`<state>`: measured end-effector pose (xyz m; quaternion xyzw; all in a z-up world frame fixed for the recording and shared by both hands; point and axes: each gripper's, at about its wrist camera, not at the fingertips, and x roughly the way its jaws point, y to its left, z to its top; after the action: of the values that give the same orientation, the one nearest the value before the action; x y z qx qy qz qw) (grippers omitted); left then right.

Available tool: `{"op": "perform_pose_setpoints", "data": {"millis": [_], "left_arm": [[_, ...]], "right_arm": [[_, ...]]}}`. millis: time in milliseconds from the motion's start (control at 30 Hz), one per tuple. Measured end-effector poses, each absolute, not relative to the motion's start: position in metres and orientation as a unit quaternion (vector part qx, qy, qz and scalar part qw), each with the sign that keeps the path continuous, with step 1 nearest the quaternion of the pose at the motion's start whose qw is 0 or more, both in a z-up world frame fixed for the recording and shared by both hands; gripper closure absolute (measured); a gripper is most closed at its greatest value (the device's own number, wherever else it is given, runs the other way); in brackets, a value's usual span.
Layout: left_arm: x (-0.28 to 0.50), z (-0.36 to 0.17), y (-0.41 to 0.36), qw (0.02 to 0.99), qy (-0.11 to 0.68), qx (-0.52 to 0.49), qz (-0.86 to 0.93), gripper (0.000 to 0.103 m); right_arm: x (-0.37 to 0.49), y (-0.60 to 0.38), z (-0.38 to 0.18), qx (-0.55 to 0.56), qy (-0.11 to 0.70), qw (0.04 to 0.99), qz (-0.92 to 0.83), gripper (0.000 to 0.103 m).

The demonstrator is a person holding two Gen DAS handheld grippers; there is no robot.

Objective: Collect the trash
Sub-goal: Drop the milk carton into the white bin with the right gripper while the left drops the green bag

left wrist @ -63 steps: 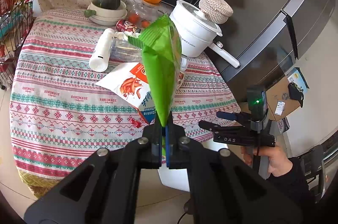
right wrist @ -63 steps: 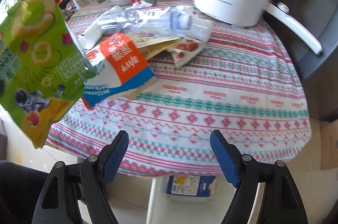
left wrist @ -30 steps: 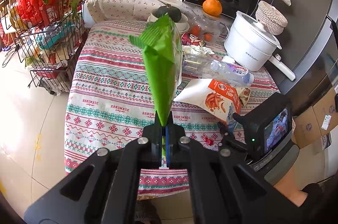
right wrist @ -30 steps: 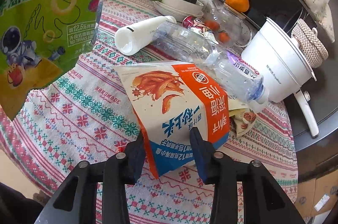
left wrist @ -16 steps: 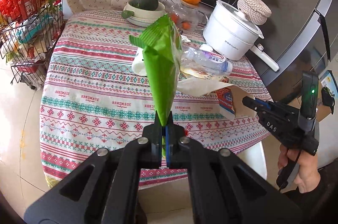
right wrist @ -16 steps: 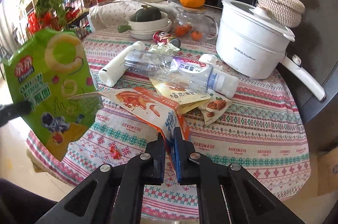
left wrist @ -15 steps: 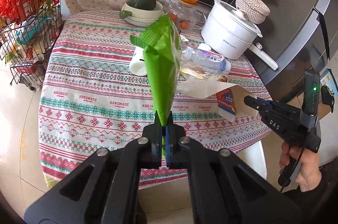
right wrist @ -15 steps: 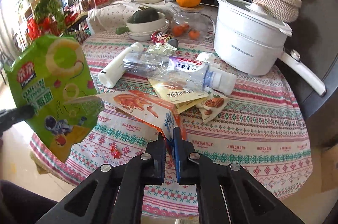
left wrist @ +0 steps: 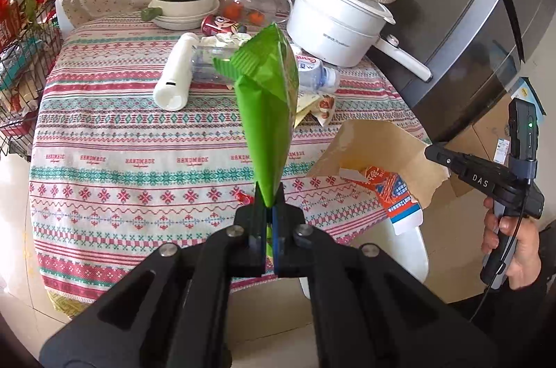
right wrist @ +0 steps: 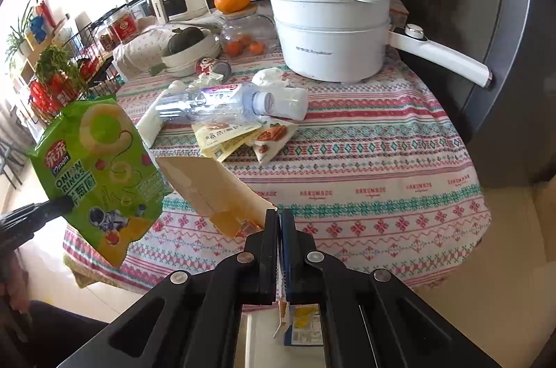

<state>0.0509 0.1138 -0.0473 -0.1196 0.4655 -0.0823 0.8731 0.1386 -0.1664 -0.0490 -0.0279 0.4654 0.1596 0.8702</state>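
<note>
- Left hand-held gripper [left wrist: 267,194]: jaws fully closed, pinching the bottom corner of the green onion-ring bag [left wrist: 269,104]. The bag stands up and away from the jaws, long axis in line with the fingers, clear of the surface [left wrist: 104,131].
- Right hand-held gripper [right wrist: 279,222]: jaws have just been closing and are now clamped on an edge of the orange-and-blue snack bag [right wrist: 215,190]. The bag is off the surface, hanging out to the left of the jaws with its pale back facing the camera.
- In the left wrist view the same snack bag [left wrist: 396,190] hangs past the surface edge, between the two hands.
- Both hands are loaded, so the next move is probably a drop-off. No bin is clearly identifiable; a white container below the surface edge can't be made out well enough to name.
- Trash left on the surface, ahead of both: clear plastic bottle [right wrist: 215,104] lying on its side, long axis left-right; yellow wrapper [right wrist: 222,135] and nut packet [right wrist: 272,137] just in front of it, overlapping; crumpled tissue [right wrist: 269,78] behind.
- Judging by view, the right hand is nearer that pile.
</note>
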Motion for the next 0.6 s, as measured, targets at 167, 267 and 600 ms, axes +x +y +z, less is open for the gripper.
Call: {"op": "perform_pose_setpoints", "data": {"millis": [167, 267, 600], "left_arm": [[0.051, -0.049, 0.095, 0.869, 0.474, -0.103, -0.102, 0.100], [0.049, -0.048, 0.084, 0.865, 0.476, -0.100, -0.123, 0.100], [0.032, -0.041, 0.026, 0.852, 0.474, -0.063, -0.215, 0.100]], "right_arm": [[0.131, -0.193, -0.047, -0.022, 0.468, 0.871, 0.148, 0.100], [0.123, -0.207, -0.037, -0.017, 0.459, 0.876, 0.148, 0.100], [0.072, -0.265, -0.005, -0.005, 0.420, 0.896, 0.142, 0.100]]}}
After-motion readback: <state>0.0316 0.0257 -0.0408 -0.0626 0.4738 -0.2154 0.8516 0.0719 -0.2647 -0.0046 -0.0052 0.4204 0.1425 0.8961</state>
